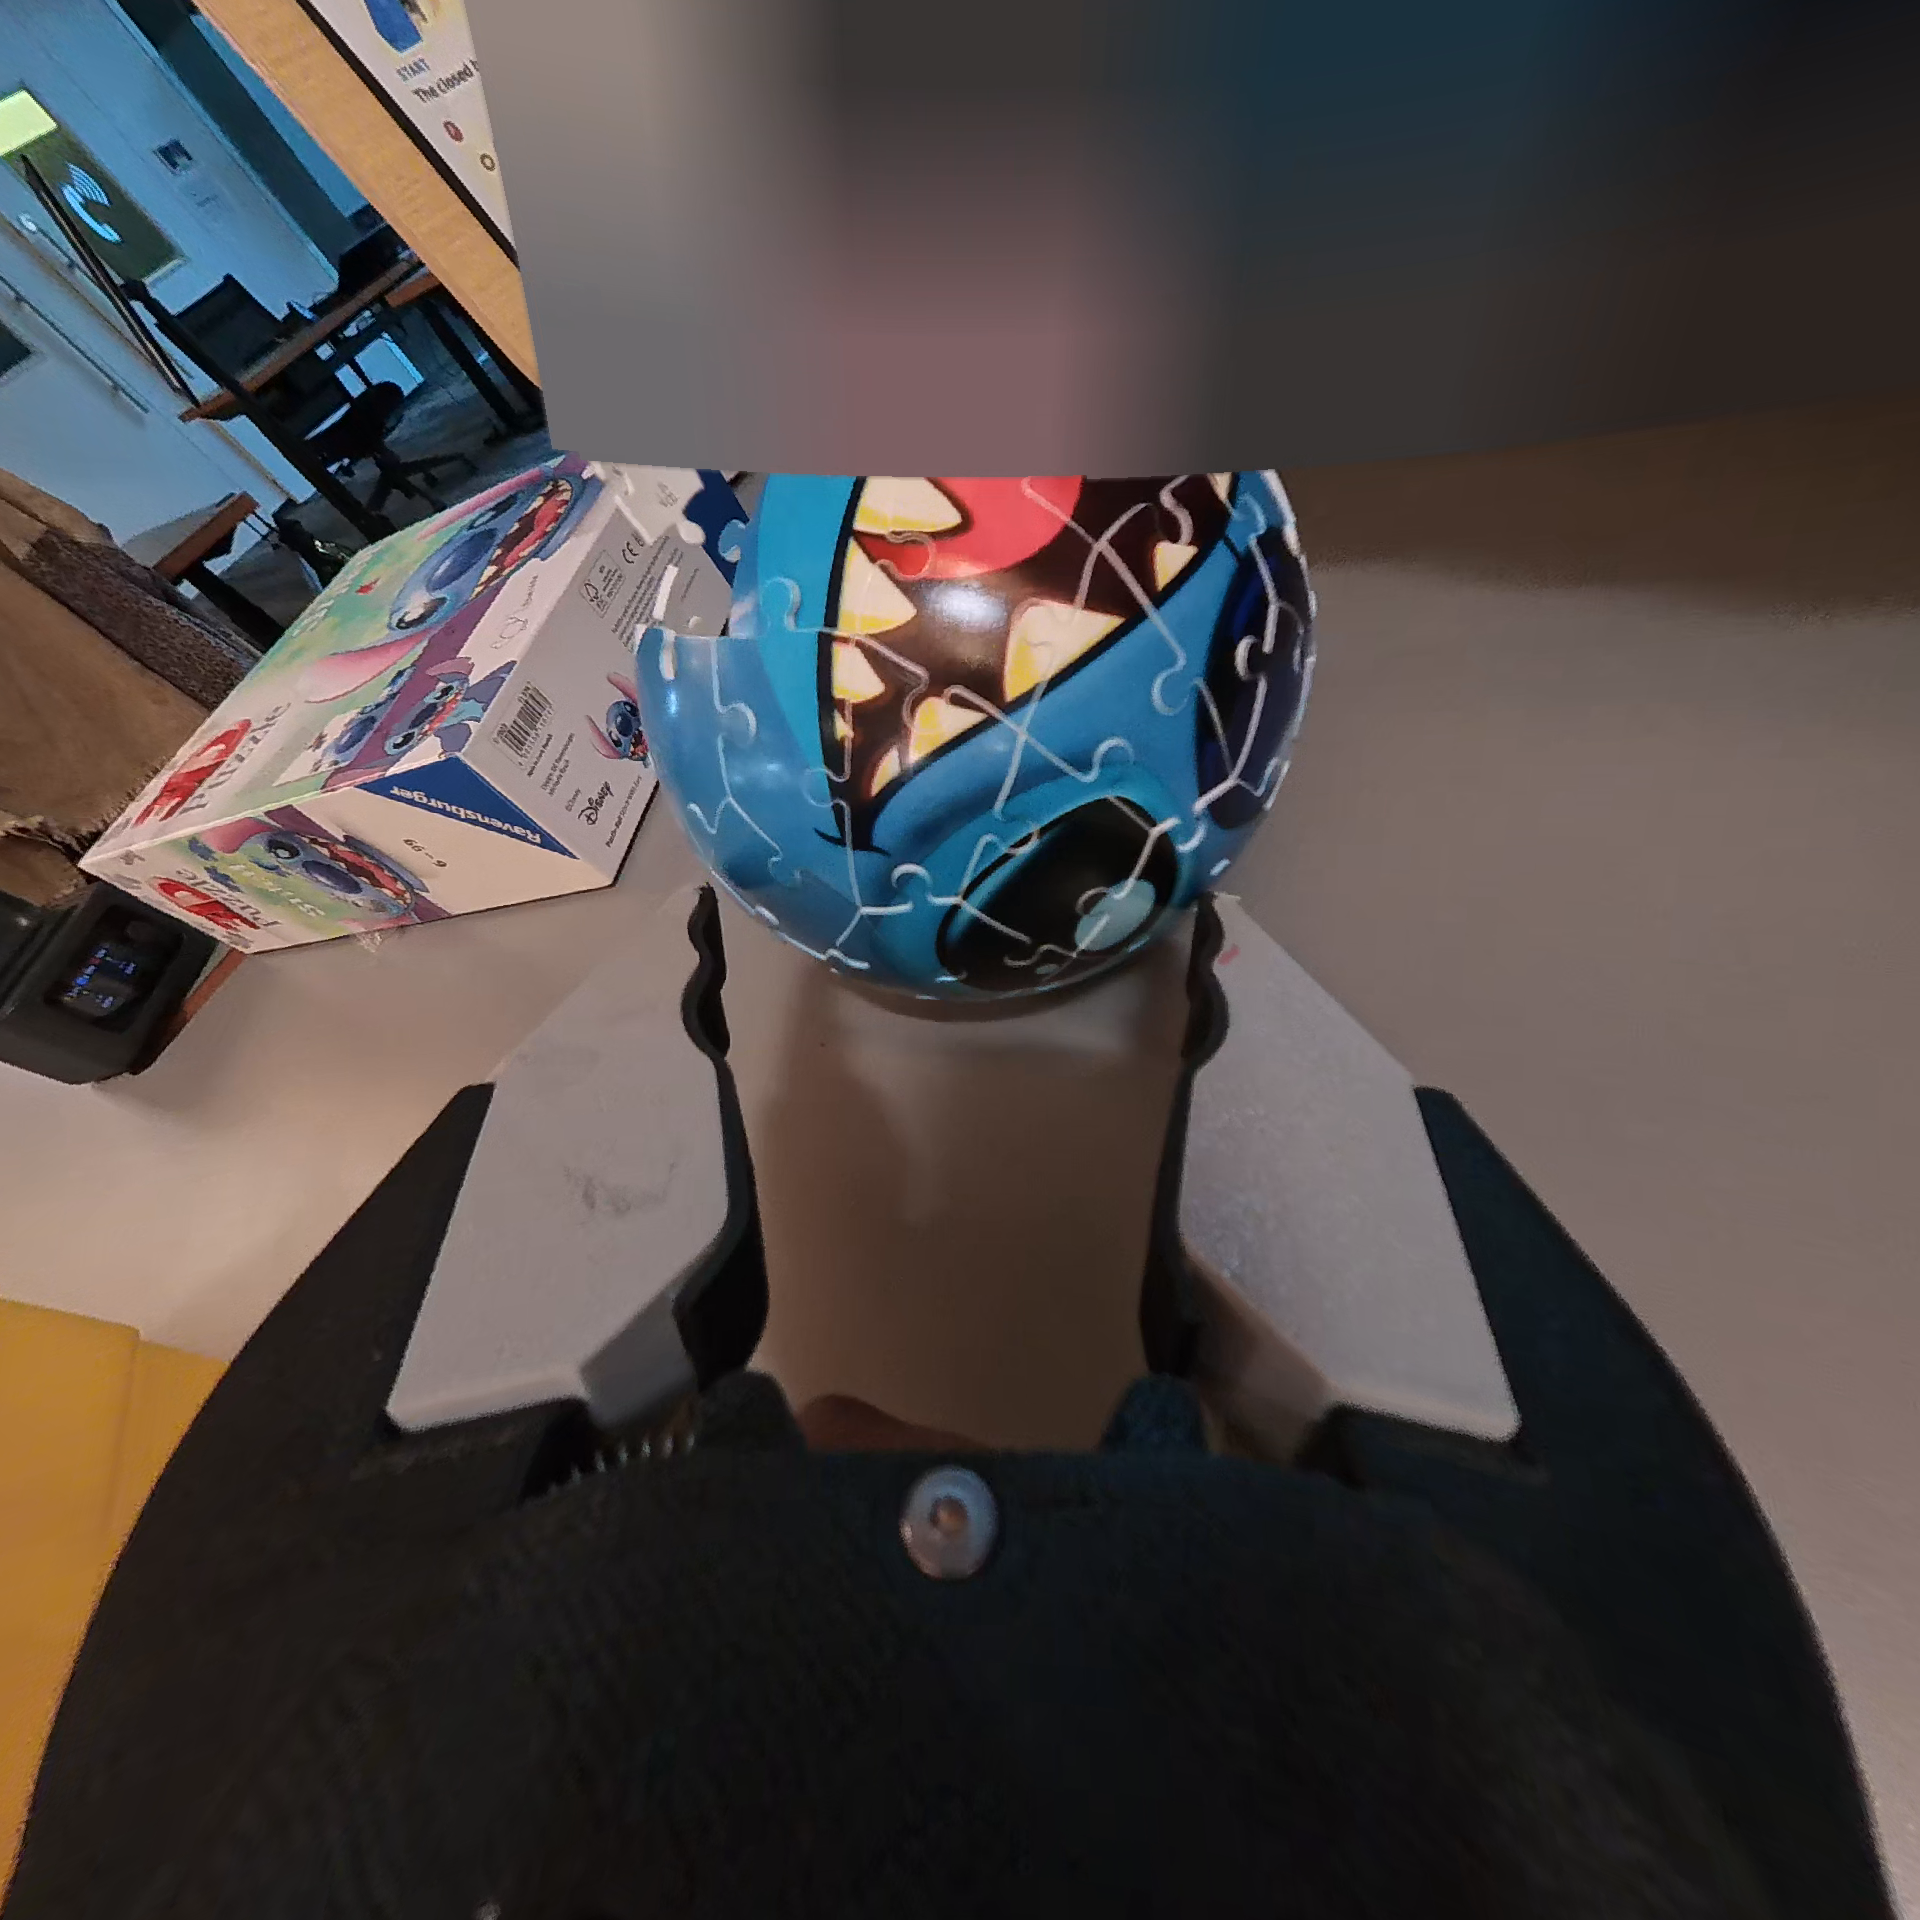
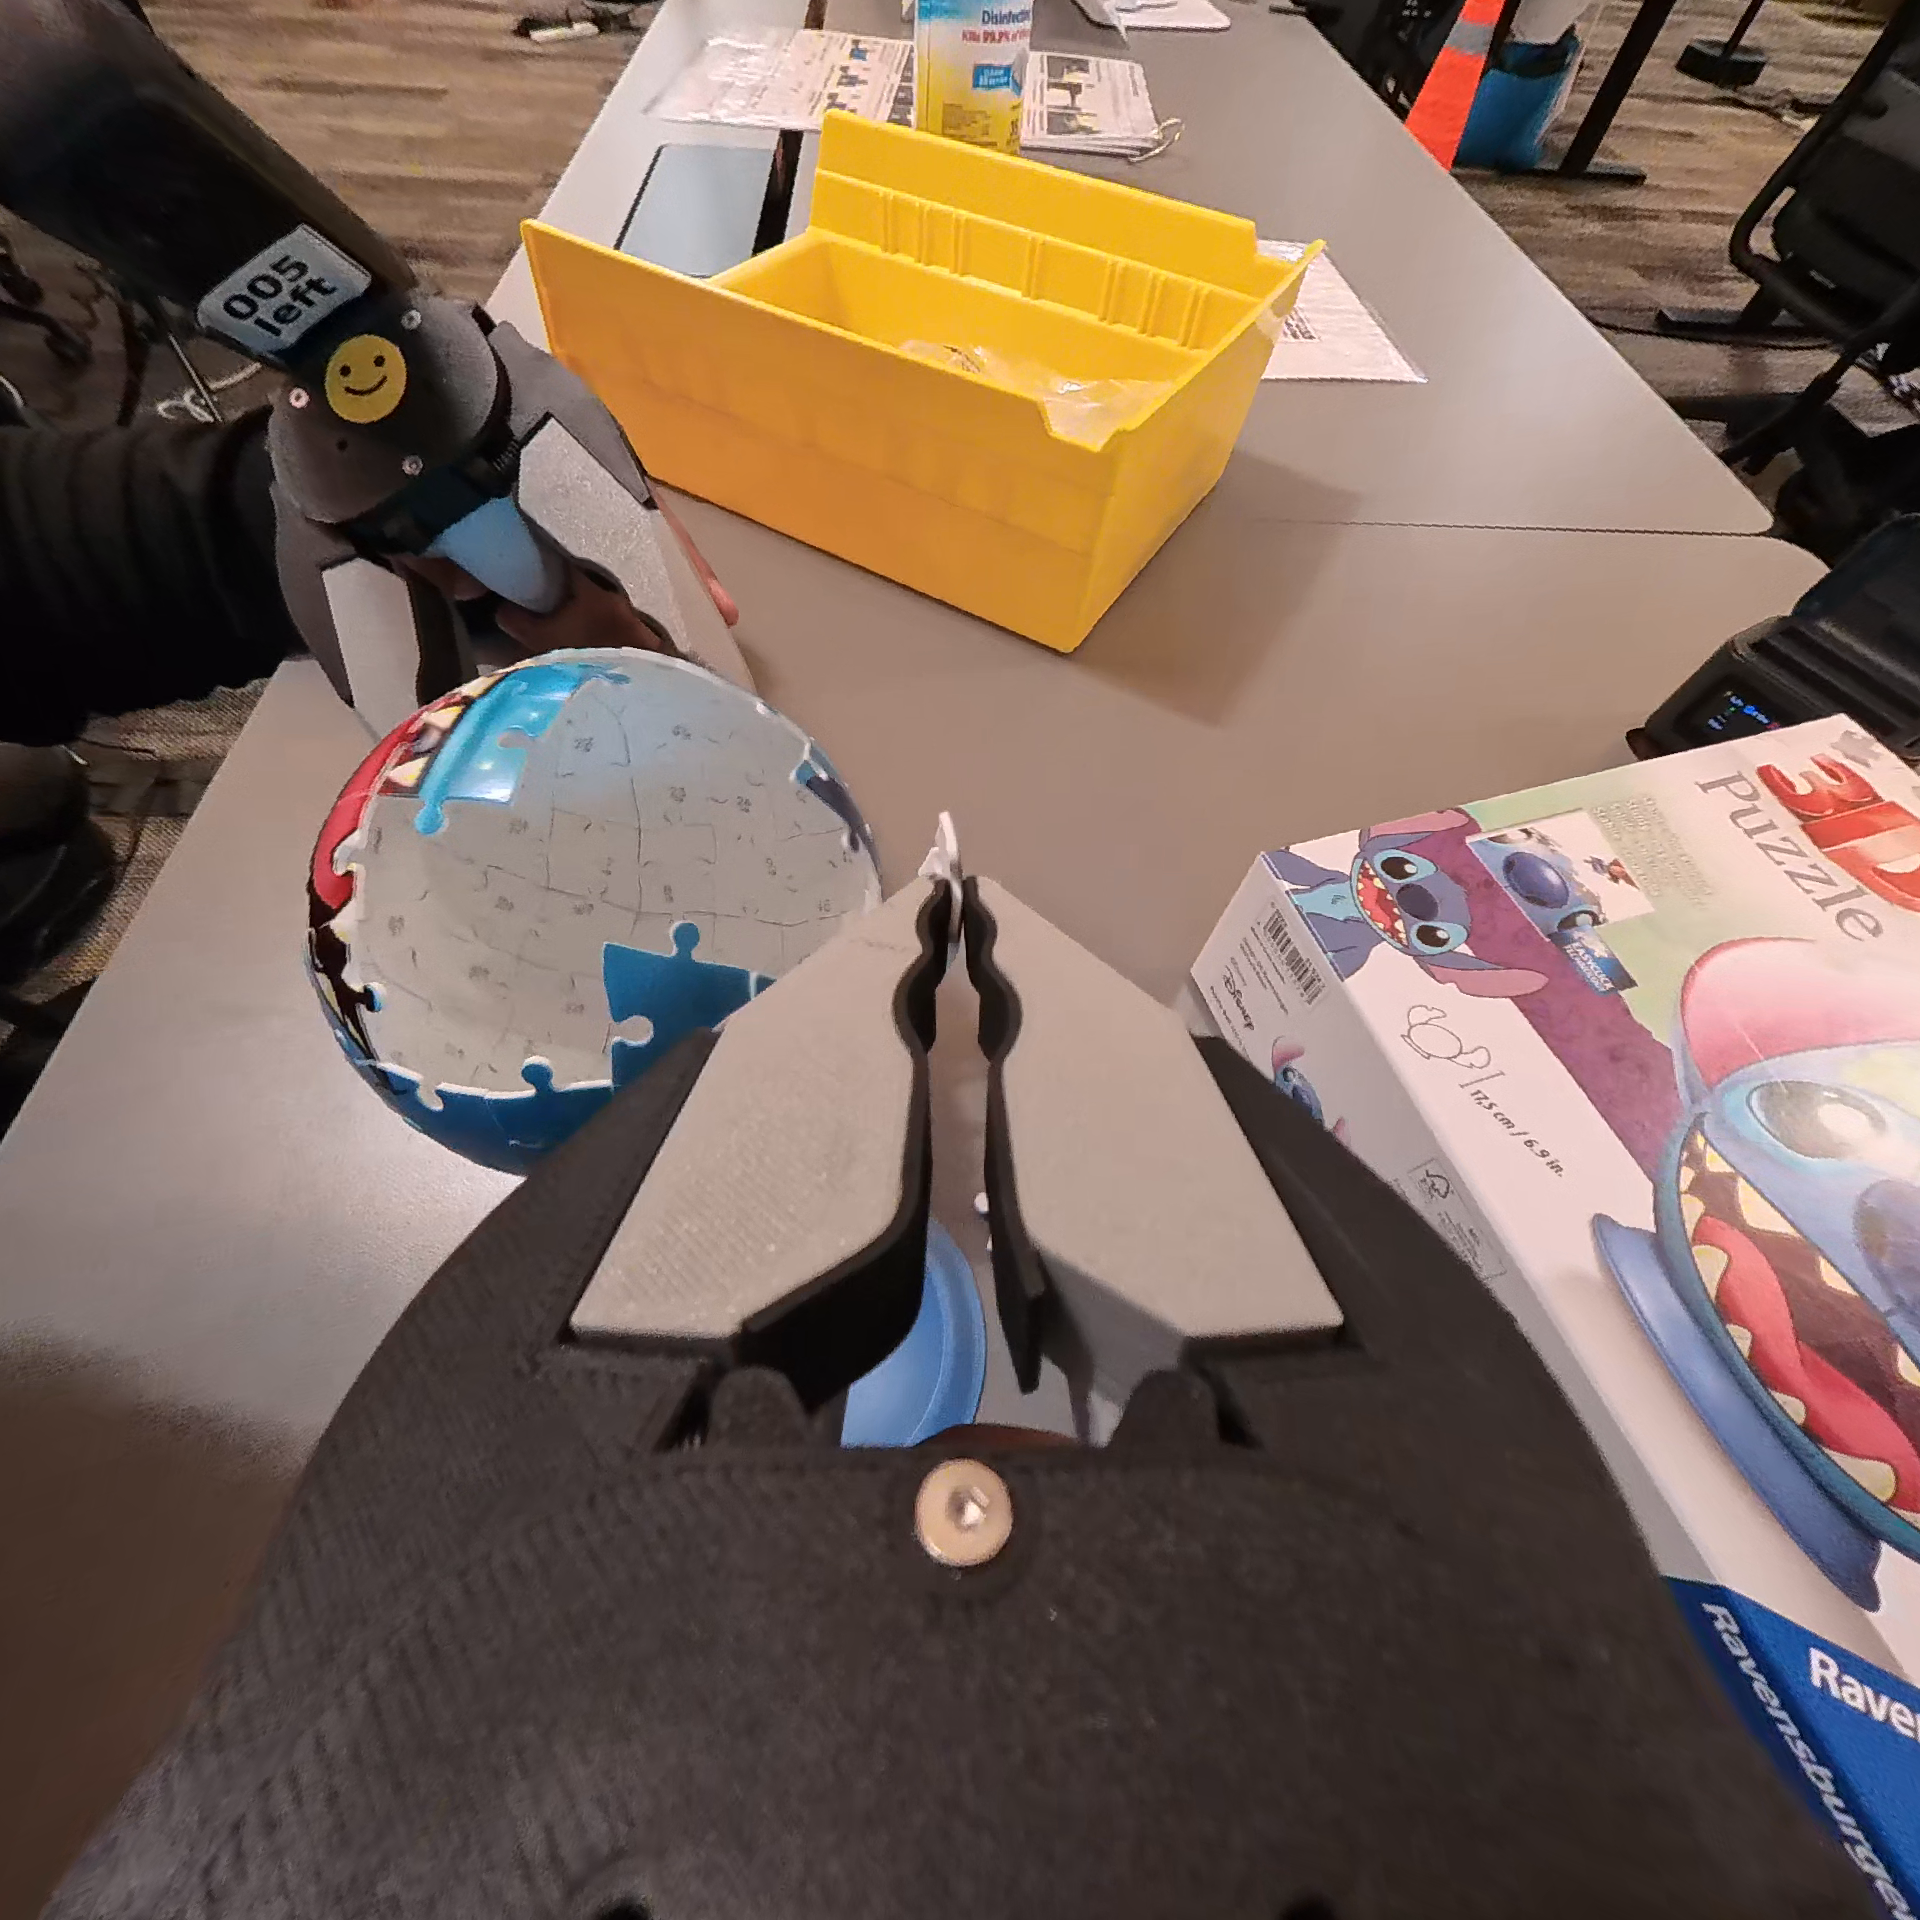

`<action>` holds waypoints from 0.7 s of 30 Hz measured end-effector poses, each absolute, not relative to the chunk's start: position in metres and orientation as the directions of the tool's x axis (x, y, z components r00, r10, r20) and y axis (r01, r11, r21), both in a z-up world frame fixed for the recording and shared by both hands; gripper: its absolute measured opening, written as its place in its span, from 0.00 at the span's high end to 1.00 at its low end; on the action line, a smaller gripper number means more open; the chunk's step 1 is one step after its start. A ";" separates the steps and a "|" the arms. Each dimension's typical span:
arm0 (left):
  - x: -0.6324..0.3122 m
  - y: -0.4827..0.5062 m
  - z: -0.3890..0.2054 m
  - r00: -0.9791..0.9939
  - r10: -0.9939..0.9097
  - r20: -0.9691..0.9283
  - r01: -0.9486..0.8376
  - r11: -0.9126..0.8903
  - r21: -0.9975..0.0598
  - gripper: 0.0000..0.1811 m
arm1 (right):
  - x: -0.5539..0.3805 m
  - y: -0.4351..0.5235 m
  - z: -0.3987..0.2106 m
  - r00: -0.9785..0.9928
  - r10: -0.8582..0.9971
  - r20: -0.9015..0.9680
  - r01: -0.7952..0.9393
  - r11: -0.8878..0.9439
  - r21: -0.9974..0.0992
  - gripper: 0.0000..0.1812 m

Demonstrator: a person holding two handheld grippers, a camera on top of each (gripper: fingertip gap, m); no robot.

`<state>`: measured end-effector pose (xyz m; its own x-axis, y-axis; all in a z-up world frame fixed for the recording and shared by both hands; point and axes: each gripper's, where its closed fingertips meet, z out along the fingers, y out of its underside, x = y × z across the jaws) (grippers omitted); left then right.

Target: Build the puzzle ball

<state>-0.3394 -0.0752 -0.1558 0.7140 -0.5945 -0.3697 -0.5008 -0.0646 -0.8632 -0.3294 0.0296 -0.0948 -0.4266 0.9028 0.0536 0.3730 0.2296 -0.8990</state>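
Note:
The puzzle ball (image 1: pixel 987 727) is blue with a toothy red mouth and stands on the grey table (image 1: pixel 1558 935). My left gripper (image 1: pixel 956 914) is open, its tips flanking the ball's lower near side; I cannot tell if they touch. In the right wrist view the ball (image 2: pixel 582 904) has a large opening that shows the grey backs of its pieces, with the left gripper (image 2: pixel 499 623) behind it. My right gripper (image 2: pixel 953 904) is shut on a small white puzzle piece (image 2: pixel 943 847), held just right of the ball.
The puzzle box (image 2: pixel 1558 1039) lies right of my right gripper and also shows in the left wrist view (image 1: pixel 384 727). A yellow bin (image 2: pixel 914 416) stands behind the ball. A blue dish-like part (image 2: pixel 925 1340) lies under my right gripper. A black device (image 2: pixel 1787 665) sits at the table edge. The black device (image 2: pixel 1787 665) is about 40 cm from both grippers' fingertips.

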 end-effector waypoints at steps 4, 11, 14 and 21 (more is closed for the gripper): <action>-0.341 -0.075 -0.154 0.717 -0.585 -0.379 -0.502 -0.055 -0.863 0.52 | -0.331 0.026 -0.094 -0.435 0.899 0.041 0.370 0.220 -0.903 1.00; -0.347 -0.073 -0.153 0.733 -0.571 -0.369 -0.489 -0.065 -0.870 0.52 | -0.333 0.015 -0.087 -0.452 0.886 0.104 0.347 0.283 -0.894 1.00; -0.352 -0.071 -0.155 0.735 -0.555 -0.390 -0.508 -0.069 -0.859 0.52 | -0.335 0.013 -0.077 -0.456 0.874 0.165 0.326 0.337 -0.883 1.00; -0.368 -0.067 -0.166 0.727 -0.508 -0.462 -0.589 -0.115 -0.800 0.54 | -0.346 0.009 -0.075 -0.489 0.852 0.188 0.352 0.390 -0.851 1.00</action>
<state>-0.3676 -0.0673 -0.1663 0.7271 -0.5075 -0.4623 -0.5887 -0.1147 -0.8001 -0.3464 0.0094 -0.0755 -0.4889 0.8519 0.1880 0.3516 0.3896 -0.8512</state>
